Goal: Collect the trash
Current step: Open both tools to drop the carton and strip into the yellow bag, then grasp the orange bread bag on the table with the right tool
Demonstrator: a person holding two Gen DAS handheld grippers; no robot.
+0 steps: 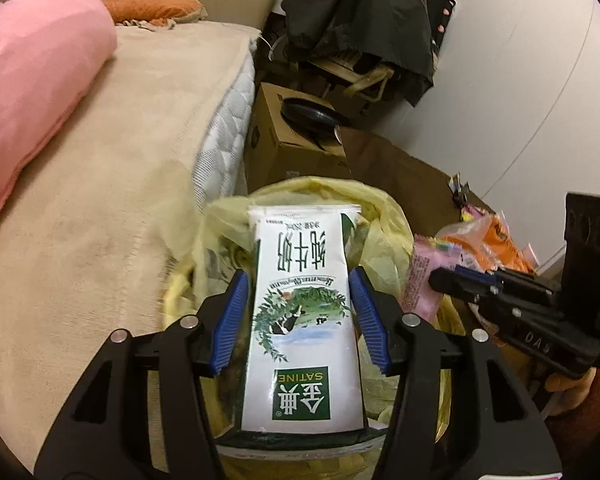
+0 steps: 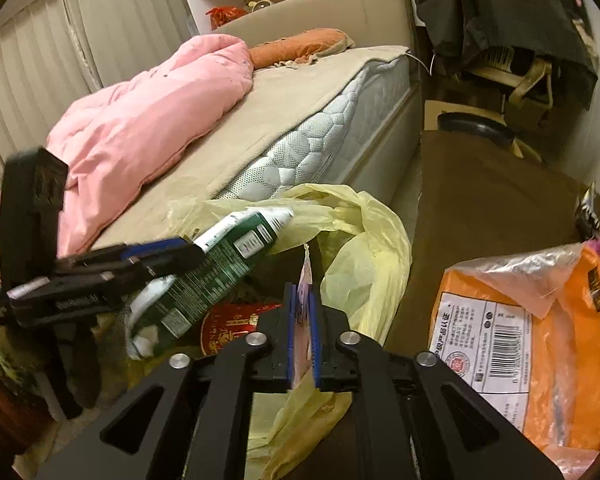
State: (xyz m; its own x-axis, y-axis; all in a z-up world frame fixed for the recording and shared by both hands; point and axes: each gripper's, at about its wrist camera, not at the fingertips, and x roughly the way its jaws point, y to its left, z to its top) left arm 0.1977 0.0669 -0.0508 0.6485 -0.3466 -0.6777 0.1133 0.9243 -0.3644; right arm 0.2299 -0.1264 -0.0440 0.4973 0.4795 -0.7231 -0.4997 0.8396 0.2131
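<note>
Currently the left gripper (image 1: 300, 312) carries a milk carton (image 1: 302, 320) between its blue pads (image 1: 232, 320), with the jaws spread wide to the carton's width; the left pad shows a thin gap to the carton side, so firm contact cannot be confirmed. The carton is tilted, printed face up, directly over the open mouth of a yellow trash bag (image 1: 380, 216) that stands beside the bed (image 1: 100, 208). In the right wrist view the carton (image 2: 220, 264) slants above the bag (image 2: 364, 240), over a red package (image 2: 228, 324) lying inside it. The right gripper (image 2: 302, 332) holds its jaws narrow, with a thin pink wrapper (image 2: 306, 276) standing upright between the pads, also above the bag. An orange plastic package (image 2: 540, 320) lies on the brown desk (image 2: 480, 208) to the right of the bag. A pink quilt (image 2: 152, 120) lies on the bed.
</note>
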